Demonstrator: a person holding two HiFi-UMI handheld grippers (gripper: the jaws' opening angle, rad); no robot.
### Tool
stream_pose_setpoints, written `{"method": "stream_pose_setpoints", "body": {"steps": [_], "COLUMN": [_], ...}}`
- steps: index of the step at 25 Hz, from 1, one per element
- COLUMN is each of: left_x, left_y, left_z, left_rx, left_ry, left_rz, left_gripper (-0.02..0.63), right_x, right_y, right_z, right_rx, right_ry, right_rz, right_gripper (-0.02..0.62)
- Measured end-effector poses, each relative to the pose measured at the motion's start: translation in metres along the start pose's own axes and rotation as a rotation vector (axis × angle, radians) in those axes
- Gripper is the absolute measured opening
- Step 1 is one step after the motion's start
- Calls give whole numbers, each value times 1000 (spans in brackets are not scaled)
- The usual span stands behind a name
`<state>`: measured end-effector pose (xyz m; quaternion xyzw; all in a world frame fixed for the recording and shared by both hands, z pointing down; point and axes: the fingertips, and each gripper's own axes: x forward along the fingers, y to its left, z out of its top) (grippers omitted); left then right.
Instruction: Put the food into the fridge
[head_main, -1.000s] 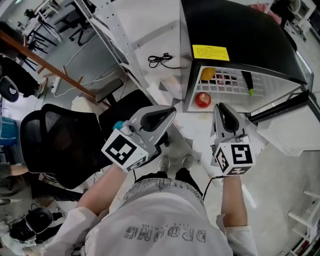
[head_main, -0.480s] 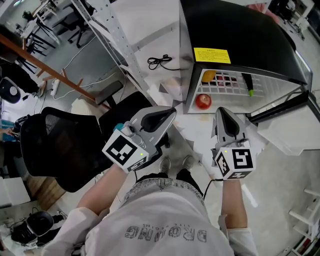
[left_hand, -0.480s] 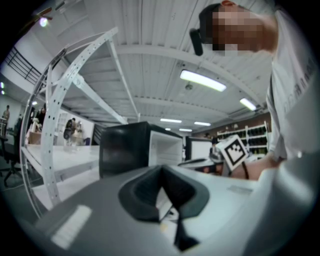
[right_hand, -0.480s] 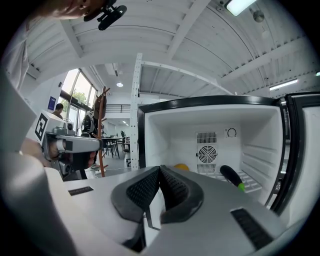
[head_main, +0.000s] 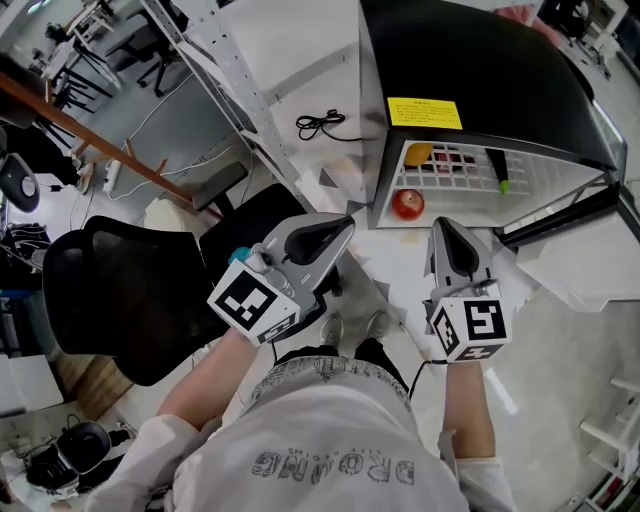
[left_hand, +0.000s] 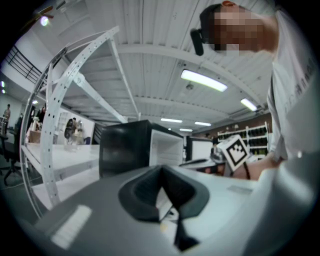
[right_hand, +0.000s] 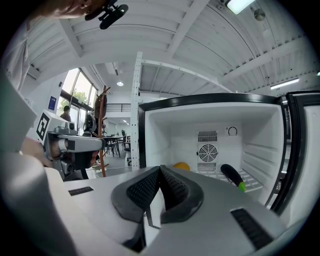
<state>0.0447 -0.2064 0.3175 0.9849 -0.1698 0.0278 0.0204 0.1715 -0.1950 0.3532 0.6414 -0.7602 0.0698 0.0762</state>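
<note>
A small black fridge (head_main: 480, 70) stands open on the white table, its door (head_main: 560, 215) swung out to the right. On its wire shelf lie a yellow fruit (head_main: 418, 152), something red (head_main: 455, 158) and a dark cucumber with a green tip (head_main: 496, 166). A red apple (head_main: 406, 203) sits at the fridge's front edge. My right gripper (head_main: 447, 219) is shut and empty, just right of and below the apple. My left gripper (head_main: 340, 224) is shut and empty, to the left. In the right gripper view the yellow fruit (right_hand: 181, 165) and cucumber (right_hand: 232, 177) show inside the fridge (right_hand: 210, 140).
A black cable (head_main: 320, 122) lies on the white table (head_main: 300, 60) left of the fridge. A white perforated rack post (head_main: 235, 95) crosses the table's near edge. A black mesh chair (head_main: 120, 290) stands at the lower left.
Both grippers have barely shifted. The chair and clutter at the left edge have slid slightly as the head view moved.
</note>
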Motion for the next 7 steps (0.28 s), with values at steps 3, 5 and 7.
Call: {"method": "stream_pose_setpoints", "body": {"steps": [3, 5, 7], "left_x": [1, 2, 2], "left_y": [0, 0, 0], "left_z": [1, 2, 3], "left_rx": [-1, -2, -3], "left_ry": [-1, -3, -4], "left_rz": [-1, 0, 0], "left_gripper": [6, 6, 6], "right_x": [0, 1, 1], "right_y": [0, 1, 2], "right_z": [1, 1, 2], "right_rx": [0, 0, -1], "right_ry": [0, 0, 1], "right_rz": [3, 5, 7], "right_gripper": [3, 3, 3]}}
